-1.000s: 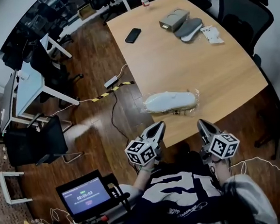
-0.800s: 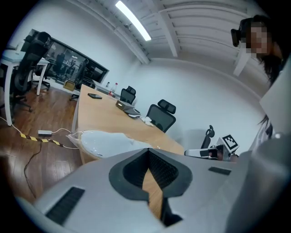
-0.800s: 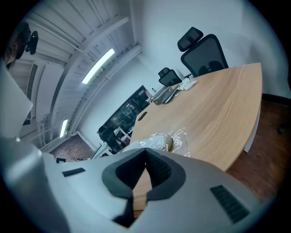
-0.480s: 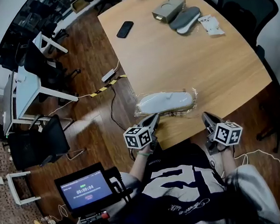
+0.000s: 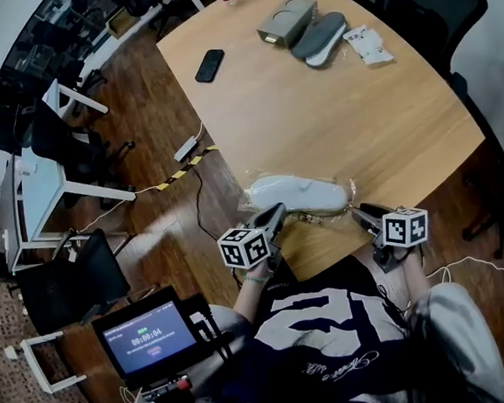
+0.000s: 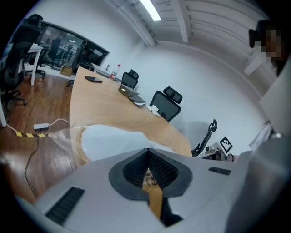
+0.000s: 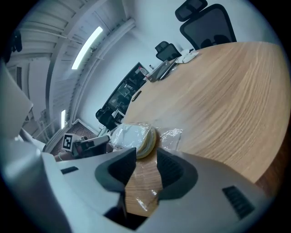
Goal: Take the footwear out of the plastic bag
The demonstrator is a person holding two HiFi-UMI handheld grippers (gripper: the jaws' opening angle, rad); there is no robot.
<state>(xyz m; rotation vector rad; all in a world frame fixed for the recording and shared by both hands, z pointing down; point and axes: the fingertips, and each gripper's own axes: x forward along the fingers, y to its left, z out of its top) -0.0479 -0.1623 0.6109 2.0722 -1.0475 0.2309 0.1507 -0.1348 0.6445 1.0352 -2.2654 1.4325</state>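
Barely begun. Nothing out yet: shows the footwear [image 5: 291, 193] wholly inside the plastic bag [image 5: 350, 188], lying lengthwise along the near edge of the counter [image 5: 359, 117], with the bag's left end at or just past the rim (hard to tell which). No tear or opening to be made out in the film from any view.

Holds the left tool [image 5: 273, 214] just beside the bag's left end, jaws together at the tips and clamped on nothing. From its own view, looks over the pale bulk of the footwear [image 6: 113, 141] and the clear film [image 6: 63, 136] around it. Cannot tell whether the tips touch the plastic.

Holds the right tool [image 5: 359, 215] near the bag's right end, jaws apart and just been opening. Shows bare wood and a loose flap of the bag [image 7: 170, 136] in the gap, with the toe of the footwear [image 7: 132, 136] just beyond the tips — pads pressing on nothing.

Left to do, by the look of it: pinch the film at one end, find or make an opening, pin the bag down, draw the footwear clear, set it down bare.

Well apart, at the far end: a phone [image 5: 209, 65], a flat box [image 5: 287, 22], grey sole-shaped pieces [image 5: 317, 37] and a small packet [image 5: 367, 44].
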